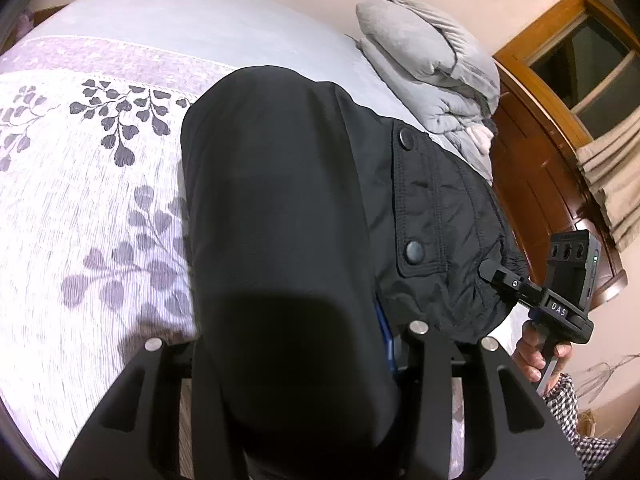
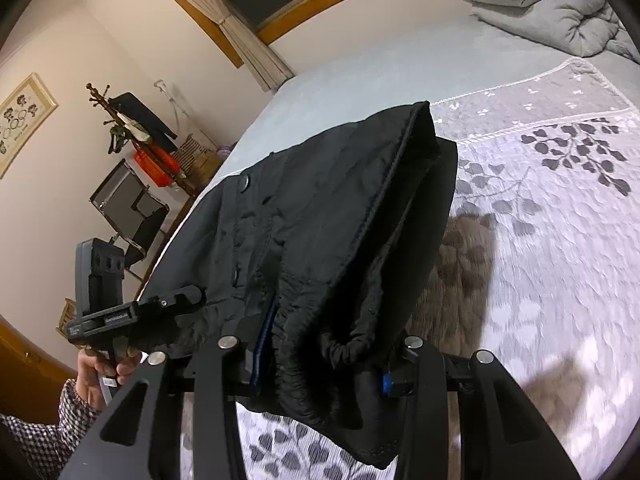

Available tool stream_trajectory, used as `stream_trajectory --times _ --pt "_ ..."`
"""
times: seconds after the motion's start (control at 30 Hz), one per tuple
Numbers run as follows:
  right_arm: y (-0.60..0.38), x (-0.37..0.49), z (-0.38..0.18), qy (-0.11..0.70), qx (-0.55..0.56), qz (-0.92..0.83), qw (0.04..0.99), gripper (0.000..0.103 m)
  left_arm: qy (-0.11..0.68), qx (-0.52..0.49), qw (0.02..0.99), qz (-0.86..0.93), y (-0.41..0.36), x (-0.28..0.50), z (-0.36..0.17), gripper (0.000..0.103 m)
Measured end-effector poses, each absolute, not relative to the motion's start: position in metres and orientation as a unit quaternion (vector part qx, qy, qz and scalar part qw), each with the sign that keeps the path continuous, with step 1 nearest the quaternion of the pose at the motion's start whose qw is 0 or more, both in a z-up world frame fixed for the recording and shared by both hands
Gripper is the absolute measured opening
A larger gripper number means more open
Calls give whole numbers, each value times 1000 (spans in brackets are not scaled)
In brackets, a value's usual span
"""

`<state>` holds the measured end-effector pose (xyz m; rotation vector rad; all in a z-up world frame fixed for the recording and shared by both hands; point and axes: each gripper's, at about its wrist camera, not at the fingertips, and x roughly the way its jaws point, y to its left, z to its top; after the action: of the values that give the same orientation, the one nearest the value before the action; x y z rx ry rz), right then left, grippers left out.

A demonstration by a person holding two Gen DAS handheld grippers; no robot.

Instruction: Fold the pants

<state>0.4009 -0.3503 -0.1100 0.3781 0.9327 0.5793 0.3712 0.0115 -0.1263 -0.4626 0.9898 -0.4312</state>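
Pants [image 1: 280, 208], black and padded, hang lifted over the leaf-patterned bedspread [image 1: 80, 208], the left gripper [image 2: 192, 296] and right gripper [image 1: 490, 272] each pinching the fabric.

one pants [image 1: 280, 208], two grippers [image 1: 490, 274] [image 2: 192, 298]

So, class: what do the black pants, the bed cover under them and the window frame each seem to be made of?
Pants: probably padded synthetic, nylon-like; faint sheen, puckered stitching, snap buttons.
Bed cover: woven fabric, matte, finely ribbed, with a grey leaf print.
Window frame: looks like varnished wood; warm orange-brown, slightly glossy.
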Motion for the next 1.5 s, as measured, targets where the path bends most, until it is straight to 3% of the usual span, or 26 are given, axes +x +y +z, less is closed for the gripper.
stream_trajectory --times 0.97,1.5 --pt "-347 462 -156 470 206 269 815 41 474 -220 830 -196 29 418 -159 45" --pt "-357 464 -177 470 235 270 807 45 470 -222 829 -205 30 414 -170 53"
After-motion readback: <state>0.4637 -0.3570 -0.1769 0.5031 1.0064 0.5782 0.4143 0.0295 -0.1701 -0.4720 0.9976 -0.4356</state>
